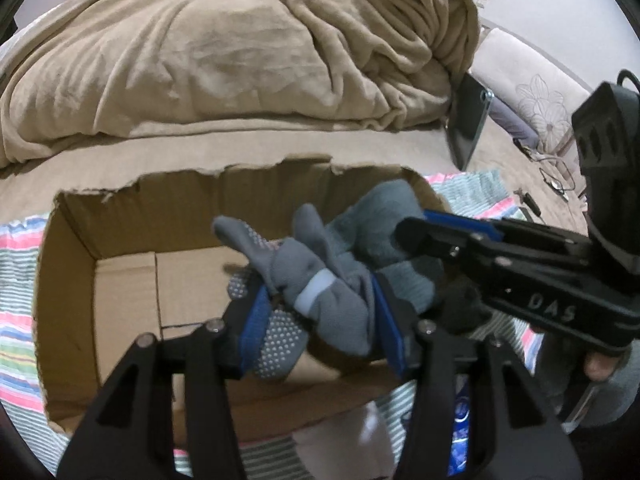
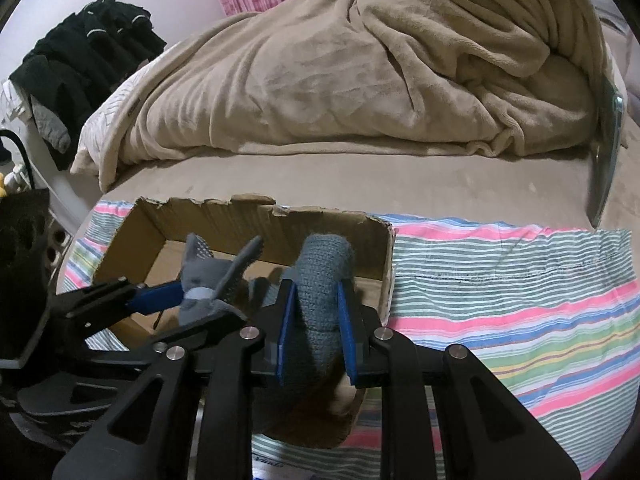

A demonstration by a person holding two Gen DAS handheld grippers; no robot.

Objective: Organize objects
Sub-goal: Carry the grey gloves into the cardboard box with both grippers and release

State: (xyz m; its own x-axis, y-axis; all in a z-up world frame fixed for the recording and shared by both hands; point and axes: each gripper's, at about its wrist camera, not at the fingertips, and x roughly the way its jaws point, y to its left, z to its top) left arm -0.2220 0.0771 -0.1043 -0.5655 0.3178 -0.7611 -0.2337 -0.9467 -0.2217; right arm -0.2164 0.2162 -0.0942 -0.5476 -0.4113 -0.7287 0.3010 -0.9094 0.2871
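Left wrist view: the left gripper (image 1: pixel 320 320) is clamped narrow on a grey fleece sock with white rubber grip dots (image 1: pixel 296 280), held above the open brown cardboard box with torn upper edges (image 1: pixel 72 264). The right gripper (image 1: pixel 416 236) enters from the right and is closed on a blue-grey knitted sock (image 1: pixel 376 220), which touches the fleece sock; both hang over the box interior, not yet resting on its floor.

In the right wrist view, the knitted sock (image 2: pixel 320 292) sits upright between the blue pads (image 2: pixel 346 328) of the right gripper (image 2: pixel 316 332); the left gripper (image 2: pixel 188 300) holds the fleece sock (image 2: pixel 204 280) beside it.

Judged step: depositing the socks into the box. Recommended procedure: lower each tool until its sock is below the rim, then release one at a time so the fabrics do not drag each other out. Keep fingers away from the ragged cardboard edge.

Beyond the box lies the pastel striped cloth (image 2: pixel 520 280), then the crumpled beige plush blanket (image 2: pixel 360 80).
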